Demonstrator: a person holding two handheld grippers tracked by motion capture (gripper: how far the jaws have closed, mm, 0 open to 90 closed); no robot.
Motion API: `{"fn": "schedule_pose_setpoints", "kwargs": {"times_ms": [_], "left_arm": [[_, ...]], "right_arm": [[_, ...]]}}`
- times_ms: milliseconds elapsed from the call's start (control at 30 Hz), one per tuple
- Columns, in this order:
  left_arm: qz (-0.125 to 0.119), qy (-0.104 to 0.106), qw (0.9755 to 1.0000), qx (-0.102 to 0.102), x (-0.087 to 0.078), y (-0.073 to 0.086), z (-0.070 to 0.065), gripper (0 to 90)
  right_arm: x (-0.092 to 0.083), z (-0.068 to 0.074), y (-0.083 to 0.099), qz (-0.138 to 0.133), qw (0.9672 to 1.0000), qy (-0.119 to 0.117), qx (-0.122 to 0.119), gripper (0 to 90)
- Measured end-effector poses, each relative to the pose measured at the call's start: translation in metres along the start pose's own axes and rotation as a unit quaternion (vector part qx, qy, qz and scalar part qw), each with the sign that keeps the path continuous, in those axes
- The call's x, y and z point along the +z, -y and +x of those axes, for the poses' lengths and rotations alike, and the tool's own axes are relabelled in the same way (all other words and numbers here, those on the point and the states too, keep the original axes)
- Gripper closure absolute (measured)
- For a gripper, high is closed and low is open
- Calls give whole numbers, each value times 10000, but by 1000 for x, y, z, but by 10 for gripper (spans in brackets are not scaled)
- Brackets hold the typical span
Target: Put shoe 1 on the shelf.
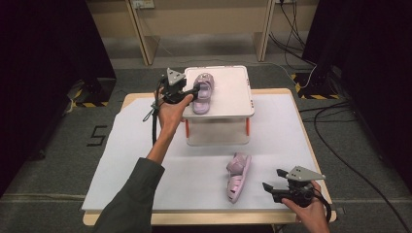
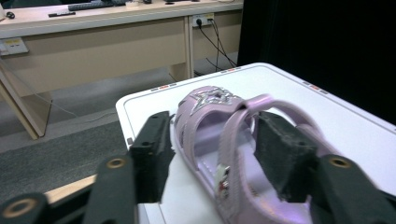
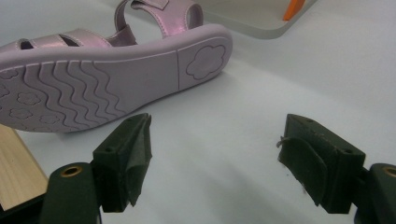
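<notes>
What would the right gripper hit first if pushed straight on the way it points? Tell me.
Probably the sandal lying on its side: its wavy sole faces the open right gripper, slightly left of centre. Only bare white table cover lies between; depth is unclear.

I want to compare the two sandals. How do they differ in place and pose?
The far sandal stands upright on the raised white tray, between the left tool's jaws. The near sandal lies on its side on the table sheet, sole toward the right tool. Both are lilac with straps.
</notes>
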State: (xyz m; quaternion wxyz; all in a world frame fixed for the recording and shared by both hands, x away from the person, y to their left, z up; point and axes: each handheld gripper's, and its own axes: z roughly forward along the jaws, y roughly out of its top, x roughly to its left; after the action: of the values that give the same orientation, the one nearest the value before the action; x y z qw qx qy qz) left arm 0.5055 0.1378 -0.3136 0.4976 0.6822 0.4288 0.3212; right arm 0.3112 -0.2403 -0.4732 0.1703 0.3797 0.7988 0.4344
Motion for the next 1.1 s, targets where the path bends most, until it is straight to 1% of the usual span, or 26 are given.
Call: {"fn": "schedule_pose_setpoints", "kwargs": {"times_ms": [100, 233, 400, 533, 633, 733, 833, 867, 933, 1100], "left_arm": [[15, 45, 10000, 8, -7, -3, -1, 385], [87, 164, 9998, 17, -17, -4, -2, 323], [166, 358, 9992, 72, -32, -3, -4, 278], [148, 514, 9985, 79, -47, 1, -6, 247], [127, 651, 9978, -19, -56, 5, -7, 231], [130, 819, 9965, -120, -66, 9, -8, 202], [95, 884, 9960, -130, -75, 14, -9, 194], [108, 940, 9954, -124, -79, 17, -10, 188], [129, 999, 9949, -62, -86, 22, -10, 179], [153, 1134, 9933, -135, -98, 39, -9, 179]], "right_arm": [[0, 0, 0, 9, 10000, 5, -7, 251], [0, 0, 0, -4, 10000, 26, -22, 251], [0, 0, 0, -8, 10000, 31, -27, 251], [0, 0, 0, -1, 10000, 34, -9, 252], [0, 0, 0, 2, 10000, 33, -2, 251], [0, 0, 0, 4, 10000, 41, -13, 251], [0, 0, 0, 2, 10000, 47, -17, 251], [0, 0, 0, 8, 10000, 48, -11, 251], [0, 0, 0, 1, 10000, 42, -27, 251], [0, 1, 0, 15, 10000, 48, -22, 252]]}}
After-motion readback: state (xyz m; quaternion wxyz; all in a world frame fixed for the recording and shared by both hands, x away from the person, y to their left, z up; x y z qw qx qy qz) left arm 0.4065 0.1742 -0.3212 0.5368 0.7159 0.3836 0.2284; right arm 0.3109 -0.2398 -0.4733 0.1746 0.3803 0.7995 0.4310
